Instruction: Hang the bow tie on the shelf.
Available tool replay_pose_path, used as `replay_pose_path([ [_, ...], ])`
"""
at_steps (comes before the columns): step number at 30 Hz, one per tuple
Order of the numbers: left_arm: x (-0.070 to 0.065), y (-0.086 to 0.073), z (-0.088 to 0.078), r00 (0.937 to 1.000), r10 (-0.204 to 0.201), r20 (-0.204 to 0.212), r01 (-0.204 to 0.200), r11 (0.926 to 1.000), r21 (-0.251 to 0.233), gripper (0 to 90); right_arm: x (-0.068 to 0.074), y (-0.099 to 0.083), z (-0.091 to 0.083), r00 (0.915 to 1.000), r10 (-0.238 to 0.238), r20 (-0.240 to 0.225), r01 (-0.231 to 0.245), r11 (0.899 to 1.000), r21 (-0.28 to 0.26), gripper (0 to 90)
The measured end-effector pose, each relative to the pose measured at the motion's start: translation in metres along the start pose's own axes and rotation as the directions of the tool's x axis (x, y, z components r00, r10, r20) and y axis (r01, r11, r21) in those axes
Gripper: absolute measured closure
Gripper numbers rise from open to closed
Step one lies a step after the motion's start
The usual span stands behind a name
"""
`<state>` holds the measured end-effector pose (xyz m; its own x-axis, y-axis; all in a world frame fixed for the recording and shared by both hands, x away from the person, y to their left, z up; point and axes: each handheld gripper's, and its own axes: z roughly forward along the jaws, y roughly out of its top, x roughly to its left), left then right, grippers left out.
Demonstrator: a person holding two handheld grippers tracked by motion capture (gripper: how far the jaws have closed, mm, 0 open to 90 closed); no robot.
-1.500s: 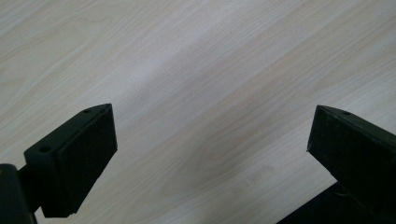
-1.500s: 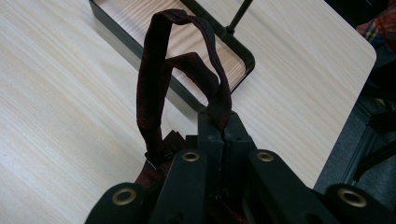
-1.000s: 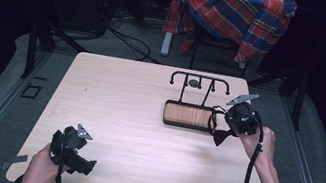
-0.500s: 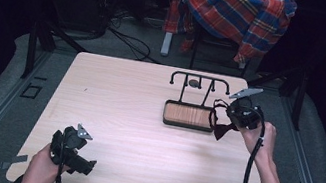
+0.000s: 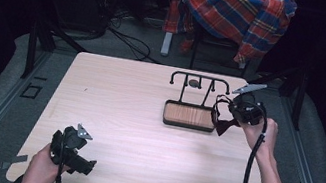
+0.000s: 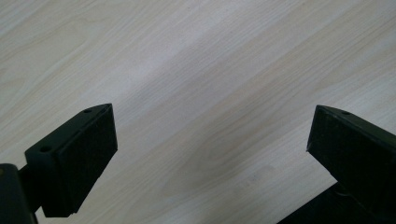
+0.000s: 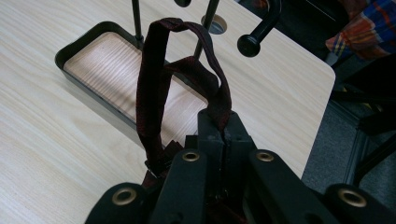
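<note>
Right gripper (image 7: 219,140) clamped on dark red strap loop (image 7: 154,88), possibly a bow tie, right of centre beside hook stand (image 5: 192,102), seemingly for hanging; left gripper (image 6: 210,140) agape, empty, lower left.

Your table (image 5: 116,114) is brightly lit from overhead while everything around it sinks into near black. Between your left jaws a soft pale sheen crosses the sharp wood grain. Beyond your right jaws, the far background blurs.

The rack's (image 7: 205,28) top is cut off at twelve o'clock. The dark strap's (image 7: 154,93) lower end hides behind the right gripper (image 7: 219,126).
</note>
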<state>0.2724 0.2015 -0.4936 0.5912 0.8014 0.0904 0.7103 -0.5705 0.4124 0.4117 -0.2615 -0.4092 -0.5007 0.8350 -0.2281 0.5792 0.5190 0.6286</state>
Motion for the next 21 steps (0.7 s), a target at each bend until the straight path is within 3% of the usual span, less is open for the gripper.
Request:
replay_pose_path([
  [16, 0.0, 0.0, 0.0, 1.0, -0.001, 0.001, 0.001, 1.0, 0.0, 1.7, -0.006, 0.012, -0.003, 0.9996, 0.002, 0.028, -0.001, 1.0, -0.014, 89.3],
  [21, -0.001, 0.0, 0.0, 0.9993, -0.01, -0.036, 0.01, 0.9999, 0.006, 6.7, -0.01, 0.014, -0.002, 0.9995, 0.013, 0.03, -0.012, 1.0, -0.017, 89.3],
])
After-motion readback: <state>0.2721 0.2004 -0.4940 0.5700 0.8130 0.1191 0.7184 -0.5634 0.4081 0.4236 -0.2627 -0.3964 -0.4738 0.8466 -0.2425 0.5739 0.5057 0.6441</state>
